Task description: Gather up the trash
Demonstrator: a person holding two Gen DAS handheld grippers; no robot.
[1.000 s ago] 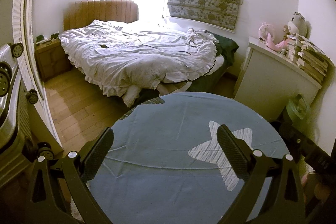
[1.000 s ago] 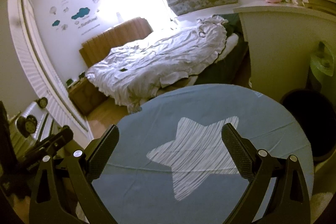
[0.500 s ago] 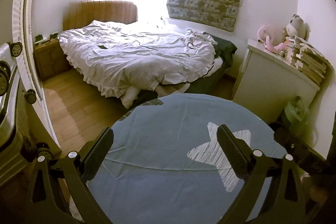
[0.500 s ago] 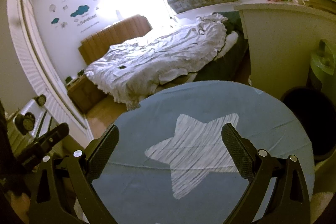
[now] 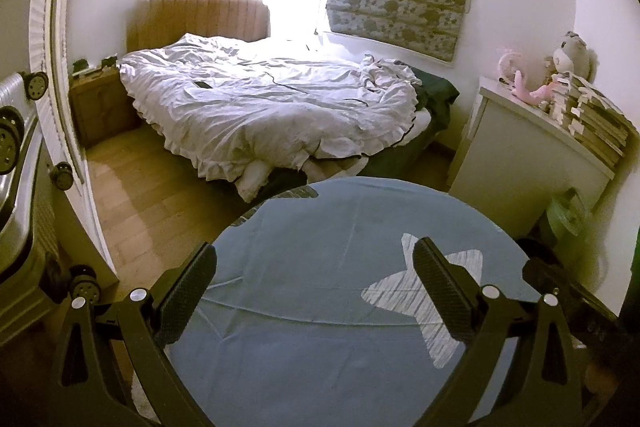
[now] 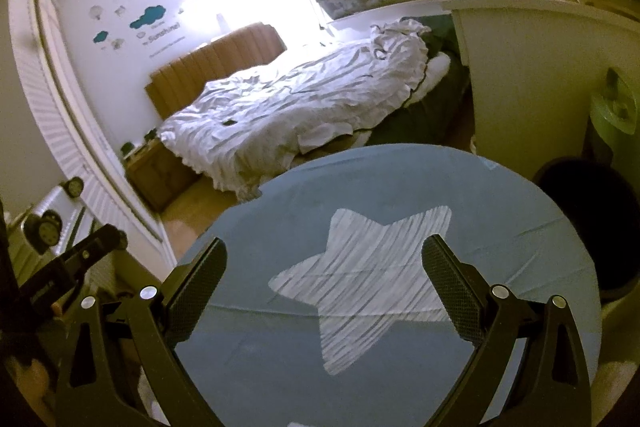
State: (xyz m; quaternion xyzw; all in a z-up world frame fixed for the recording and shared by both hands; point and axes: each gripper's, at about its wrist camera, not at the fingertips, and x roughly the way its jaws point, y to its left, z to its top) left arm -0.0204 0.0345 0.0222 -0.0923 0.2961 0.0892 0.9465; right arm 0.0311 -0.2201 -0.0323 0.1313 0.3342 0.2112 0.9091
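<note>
Both grippers hover over a round table with a blue cloth bearing a pale striped star. My left gripper is open and empty above the cloth. My right gripper is open and empty above the star. A dark round bin stands on the floor to the right of the table; it also shows in the left wrist view. No trash shows on the cloth. The left gripper's body shows at the left edge of the right wrist view.
A bed with a rumpled white duvet lies beyond the table, with a wooden nightstand at its left. A white dresser with stacked books and plush toys stands right. A suitcase stands left. Wooden floor lies between them.
Both views shifted slightly; the right wrist camera drifted a little and the table sits a bit lower in its frame. Both grippers stay open and empty.
</note>
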